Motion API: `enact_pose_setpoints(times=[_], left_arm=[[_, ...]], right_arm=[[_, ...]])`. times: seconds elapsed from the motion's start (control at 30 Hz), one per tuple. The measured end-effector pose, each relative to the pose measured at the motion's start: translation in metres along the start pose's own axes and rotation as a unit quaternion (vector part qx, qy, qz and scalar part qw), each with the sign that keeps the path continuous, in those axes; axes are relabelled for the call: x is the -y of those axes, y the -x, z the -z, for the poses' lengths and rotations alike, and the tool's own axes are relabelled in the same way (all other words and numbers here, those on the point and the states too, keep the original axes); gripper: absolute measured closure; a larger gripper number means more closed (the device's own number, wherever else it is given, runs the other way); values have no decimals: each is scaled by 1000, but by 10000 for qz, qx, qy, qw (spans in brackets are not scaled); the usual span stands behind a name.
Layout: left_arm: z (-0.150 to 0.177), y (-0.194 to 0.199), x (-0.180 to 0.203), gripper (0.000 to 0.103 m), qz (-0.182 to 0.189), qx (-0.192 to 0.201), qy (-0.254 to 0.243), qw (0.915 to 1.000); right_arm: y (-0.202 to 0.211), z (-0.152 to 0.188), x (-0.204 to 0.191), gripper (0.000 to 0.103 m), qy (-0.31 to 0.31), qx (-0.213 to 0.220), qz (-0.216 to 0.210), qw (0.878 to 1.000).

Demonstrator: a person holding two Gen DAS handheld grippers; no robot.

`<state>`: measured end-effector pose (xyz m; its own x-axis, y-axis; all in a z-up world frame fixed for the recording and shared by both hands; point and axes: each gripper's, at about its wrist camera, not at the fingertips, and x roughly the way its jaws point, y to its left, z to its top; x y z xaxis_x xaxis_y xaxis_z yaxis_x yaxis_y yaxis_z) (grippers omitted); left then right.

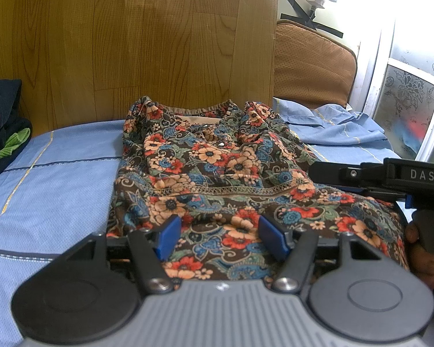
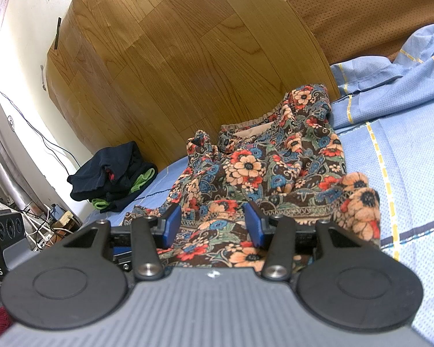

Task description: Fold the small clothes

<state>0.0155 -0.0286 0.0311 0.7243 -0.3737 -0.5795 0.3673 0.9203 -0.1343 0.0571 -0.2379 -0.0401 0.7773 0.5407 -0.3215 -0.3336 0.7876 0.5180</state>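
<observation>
A small floral garment (image 1: 217,167) in brown, red, orange and blue lies spread on the blue bedsheet (image 1: 58,173), with its gathered neckline toward the wooden board. My left gripper (image 1: 221,237) stands open over the near hem, with flat cloth between its blue pads (image 1: 170,235). In the right wrist view the same garment (image 2: 260,167) lies rumpled. My right gripper (image 2: 213,225) is open over its near edge, a low fold of cloth between the pads (image 2: 172,224), which do not press on it. The right gripper's black body (image 1: 390,173), held by a hand, shows at the left view's right edge.
A wooden board (image 1: 144,43) stands upright behind the garment. A pile of dark clothes with green (image 2: 115,173) sits at the left end of the bed, and a brown cushion (image 1: 312,66) at the back right. Rumpled blue sheet (image 2: 396,72) lies to the right. Cables and boxes (image 2: 49,222) clutter the floor.
</observation>
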Motion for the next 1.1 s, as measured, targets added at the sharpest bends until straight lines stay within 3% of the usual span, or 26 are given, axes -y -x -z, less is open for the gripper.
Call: enact_pose_setpoints(times=[0.53,0.7,1.0,1.1], left_arm=[[-1,0,-4,41,44,19,44,10000],[-3,7,-11,28,180,101,266,9994],[-4,18,-6,27,255,293,284,9988],[-3,10,-3,27,111,61,230,9997]], right_arm=[[1,0,-2,53,-26,-33,105,9999],[14,3,-8,50,2,134,199,9997],[47,9,-22,49,159,357,362,9986],[35,13,-19,48,258,95,724,9970]])
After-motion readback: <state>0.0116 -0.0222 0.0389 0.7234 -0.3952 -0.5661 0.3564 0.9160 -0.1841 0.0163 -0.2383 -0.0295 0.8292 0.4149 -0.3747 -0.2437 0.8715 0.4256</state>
